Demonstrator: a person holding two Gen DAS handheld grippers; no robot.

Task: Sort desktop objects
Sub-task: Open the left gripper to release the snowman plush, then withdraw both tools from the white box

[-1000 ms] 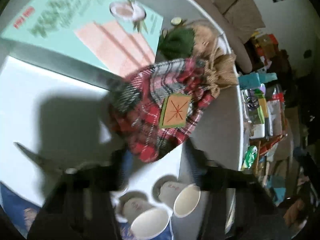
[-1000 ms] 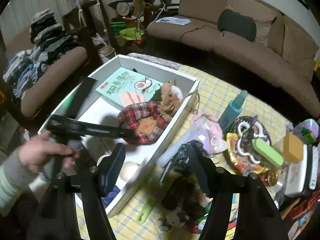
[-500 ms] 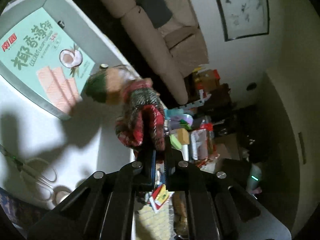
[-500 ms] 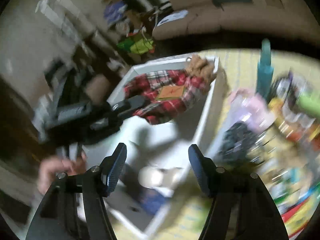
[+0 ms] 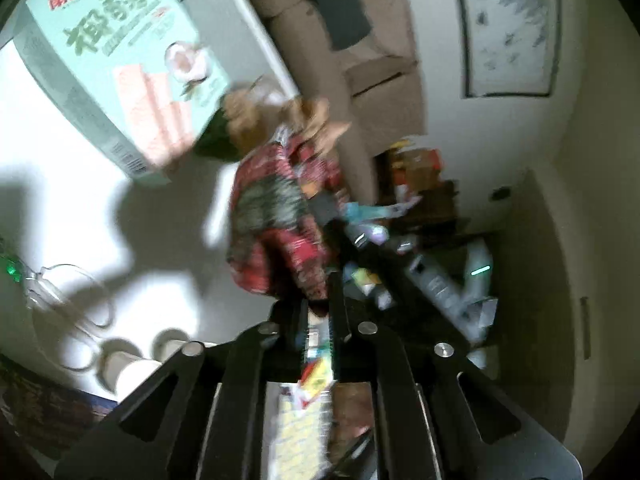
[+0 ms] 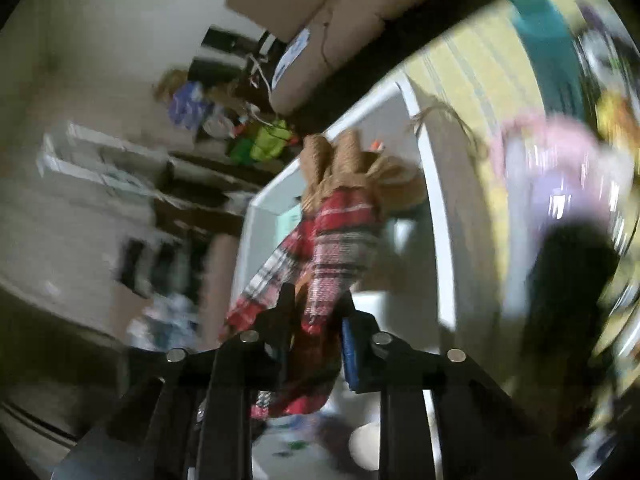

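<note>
A red plaid pouch (image 5: 276,224) with a burlap top hangs above the white tray (image 5: 80,200). Its lower hem sits between the tips of my left gripper (image 5: 320,300), whose jaws are opening. In the right wrist view the same pouch (image 6: 336,240) fills the gap of my right gripper (image 6: 316,312). Those jaws are closing on the cloth, and the burlap top (image 6: 340,160) points away from them. Both views are blurred.
In the tray lie a mint snack box (image 5: 120,60), clear-handled scissors (image 5: 68,296) and paper cups (image 5: 132,368). Right of the tray wall (image 6: 436,240) the yellow checked cloth holds a teal bottle (image 6: 536,8), a pink pouch (image 6: 560,168) and a dark item (image 6: 568,280).
My left gripper closed on the pouch and lifted it off the tray floor. My right gripper rolled, came down to the pouch, and its wide jaws closed around the cloth.
</note>
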